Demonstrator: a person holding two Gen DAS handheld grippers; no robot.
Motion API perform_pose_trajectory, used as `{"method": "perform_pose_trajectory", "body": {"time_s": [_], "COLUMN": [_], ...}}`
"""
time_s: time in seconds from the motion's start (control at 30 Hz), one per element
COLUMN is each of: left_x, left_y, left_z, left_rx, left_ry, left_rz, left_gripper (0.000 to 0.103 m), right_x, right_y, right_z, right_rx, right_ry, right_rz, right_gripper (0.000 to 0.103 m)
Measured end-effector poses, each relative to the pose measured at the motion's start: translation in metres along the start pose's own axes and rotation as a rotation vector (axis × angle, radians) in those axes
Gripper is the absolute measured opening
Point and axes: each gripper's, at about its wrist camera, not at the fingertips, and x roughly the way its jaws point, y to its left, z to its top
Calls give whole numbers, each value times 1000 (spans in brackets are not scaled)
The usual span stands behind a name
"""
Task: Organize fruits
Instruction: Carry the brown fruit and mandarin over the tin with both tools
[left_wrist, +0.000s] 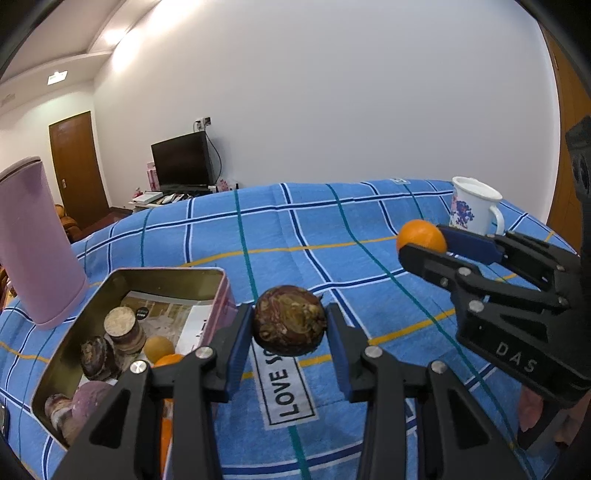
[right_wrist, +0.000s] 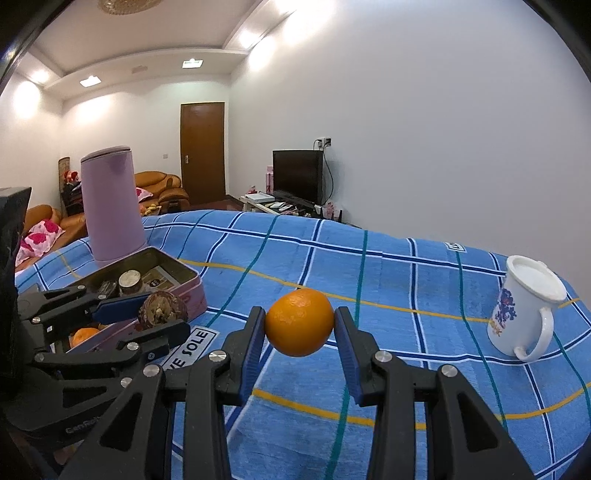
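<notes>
Step in hand, by judgement: carry both fruits to the tin (left_wrist: 221, 291) and drop them in.

L gripper (left_wrist: 290, 332), lower centre of the left view: pads closed on a brown fruit (left_wrist: 290, 325), held clear of the cloth (left_wrist: 295, 236), just right of the tin's near corner.

R gripper (right_wrist: 300, 323), centre of the right view: pads closed on an orange (right_wrist: 300, 322), well apart from the tin at left.

Tin is open; holds round brown items and orange fruit; free space looks to be toward its far end.

Procedure: bring L over the rim first; lower before release; open slowly so the fruit does not roll; withdraw L, then bring R across; avoid the mug (right_wrist: 524, 310) at right and the pink flask (right_wrist: 110, 206) behind the tin.
</notes>
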Motion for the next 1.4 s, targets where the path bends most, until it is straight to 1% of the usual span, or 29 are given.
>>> {"method": "perform_pose_trajectory", "body": {"time_s": [0.5,1.07,1.4], "left_x": [-16,-25,-33], "left_y": [20,45,74], "left_z": [-7,-14,-20], "left_rx": [-19,-34,-77], "left_ry": [-30,-31,-38], "left_rz": [22,47,81], "left_gripper": [41,41,41], "right_x": [4,13,18], "right_y": [27,51,68], "right_z": [0,4,6], "right_rx": [-20,-37,-55], "right_ry": [10,33,40], "right_rz": [32,68,100], "right_gripper": [40,40,40]}}
